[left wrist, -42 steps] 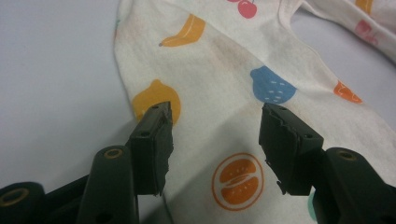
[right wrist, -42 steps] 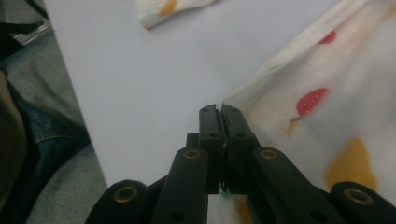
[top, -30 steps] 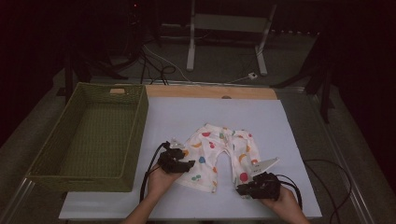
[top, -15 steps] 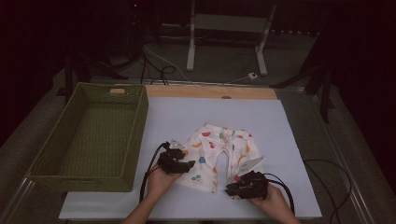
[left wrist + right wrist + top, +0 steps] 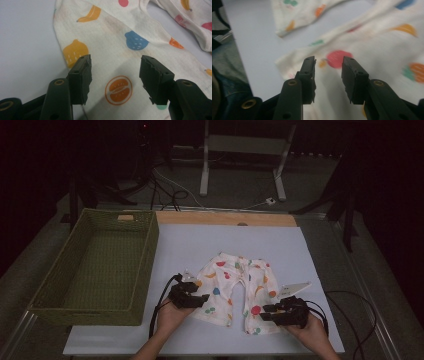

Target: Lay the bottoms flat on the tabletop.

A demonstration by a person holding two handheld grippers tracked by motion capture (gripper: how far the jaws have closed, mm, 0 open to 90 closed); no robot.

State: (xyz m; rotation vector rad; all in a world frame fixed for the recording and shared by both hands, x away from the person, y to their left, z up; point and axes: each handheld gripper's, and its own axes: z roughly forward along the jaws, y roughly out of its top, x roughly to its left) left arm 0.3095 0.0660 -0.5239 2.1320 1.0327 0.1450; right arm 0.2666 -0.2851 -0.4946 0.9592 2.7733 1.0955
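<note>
A small pair of pants (image 5: 239, 287) with fruit pictures on it is lying flat on the table (image 5: 200, 245), near the front edge and a little toward the right side. The two legs are pointing toward the person. A green woven basket (image 5: 145, 270) is sitting on the left side of the table, and nothing is lying in it.

The left gripper (image 5: 115, 72) is hovering over the left leg of the pants, close to its outer edge. Its jaws are standing apart, with the cloth under them, and they are not pinching anything. The right gripper (image 5: 328, 67) is sitting over the right leg, near its bottom end. Its jaws have just been opening, and there is only a gap between them, so it is not holding the cloth either.

The job looks like it is only starting. The pants are spread out but not folded yet, and they are not in the basket. Folding them and putting them away is probably what is left.
</note>
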